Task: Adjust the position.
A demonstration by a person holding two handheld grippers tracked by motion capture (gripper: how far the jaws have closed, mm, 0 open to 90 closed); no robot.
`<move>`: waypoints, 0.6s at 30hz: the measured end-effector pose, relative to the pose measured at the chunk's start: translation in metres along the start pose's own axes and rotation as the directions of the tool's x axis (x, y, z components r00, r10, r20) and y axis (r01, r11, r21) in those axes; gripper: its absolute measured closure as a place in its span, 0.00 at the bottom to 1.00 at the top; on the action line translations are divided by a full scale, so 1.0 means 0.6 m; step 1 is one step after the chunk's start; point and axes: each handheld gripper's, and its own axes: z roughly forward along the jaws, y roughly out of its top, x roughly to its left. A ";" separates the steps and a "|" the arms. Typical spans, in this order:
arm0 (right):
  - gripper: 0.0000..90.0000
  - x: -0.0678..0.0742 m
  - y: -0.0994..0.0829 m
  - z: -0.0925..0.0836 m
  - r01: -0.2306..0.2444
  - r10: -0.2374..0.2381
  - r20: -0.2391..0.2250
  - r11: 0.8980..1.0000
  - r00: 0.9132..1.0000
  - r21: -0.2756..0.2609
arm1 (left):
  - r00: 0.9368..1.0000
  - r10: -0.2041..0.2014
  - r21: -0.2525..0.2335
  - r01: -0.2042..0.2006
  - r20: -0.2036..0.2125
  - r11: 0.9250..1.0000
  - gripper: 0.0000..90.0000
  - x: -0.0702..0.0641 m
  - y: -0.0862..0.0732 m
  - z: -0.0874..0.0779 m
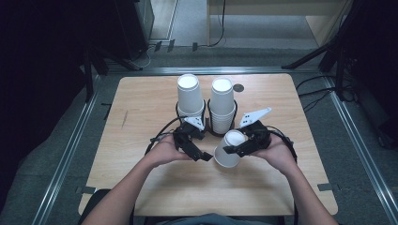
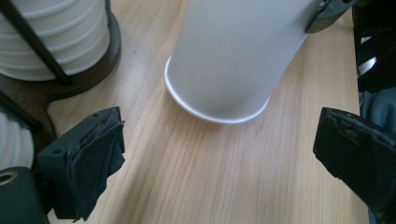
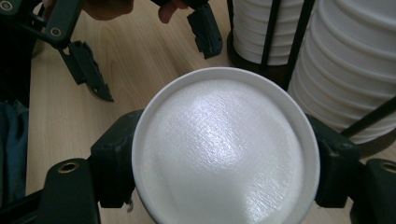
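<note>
On the wooden tabletop [image 1: 141, 112], the right gripper [image 1: 234, 149] has its jaws clamped on the sides of a single white paper cup [image 1: 229, 149], which is upside down with its flat base facing up and tilted. In the right gripper view the cup's round base fills the middle, with a black jaw pressed against it on each side. In the left gripper view the cup's rolled rim hangs close over the wood, its lower edge at or just above the surface; whether it touches cannot be told. The left gripper [image 1: 205, 156] sits just beside the cup, on the person's left of it, with its jaws spread wide and nothing between them; the cup stands ahead of the gap, clear of both pads. The person's left hand [image 1: 165, 151] and right hand [image 1: 278, 152] hold the grippers near the middle of the tabletop, close together. Behind them, toward the far edge, two stacks of inverted white paper cups stand side by side in a dark wire holder [image 1: 208, 117] on a dark base: the left stack [image 1: 190, 95] and the right stack [image 1: 222, 104], the latter showing many nested rims.
</note>
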 end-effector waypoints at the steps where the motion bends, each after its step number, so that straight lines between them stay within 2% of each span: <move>1: 0.27 0.001 0.001 0.001 0.003 -0.003 -0.005 1.000 1.000 -0.005 | 1.000 0.003 0.003 -0.003 0.004 1.000 0.02 -0.001 0.000 0.001; 5: 0.27 0.006 0.007 0.007 0.004 -0.005 -0.023 1.000 1.000 -0.011 | 1.000 0.017 -0.002 -0.017 -0.003 1.000 0.00 -0.005 0.003 0.007; 8: 0.27 0.010 0.012 0.012 0.014 -0.015 -0.033 1.000 0.999 -0.016 | 1.000 0.016 -0.012 -0.016 0.011 1.000 0.00 -0.007 0.005 0.009; 14: 0.27 0.014 0.021 0.018 0.010 -0.013 -0.066 0.999 0.998 -0.040 | 0.999 0.048 0.009 -0.048 0.007 0.999 0.00 -0.013 0.007 0.018; 18: 0.27 0.018 0.027 0.020 0.010 -0.015 -0.078 0.998 0.997 -0.060 | 0.999 0.047 0.003 -0.047 0.014 0.999 0.00 -0.015 0.008 0.023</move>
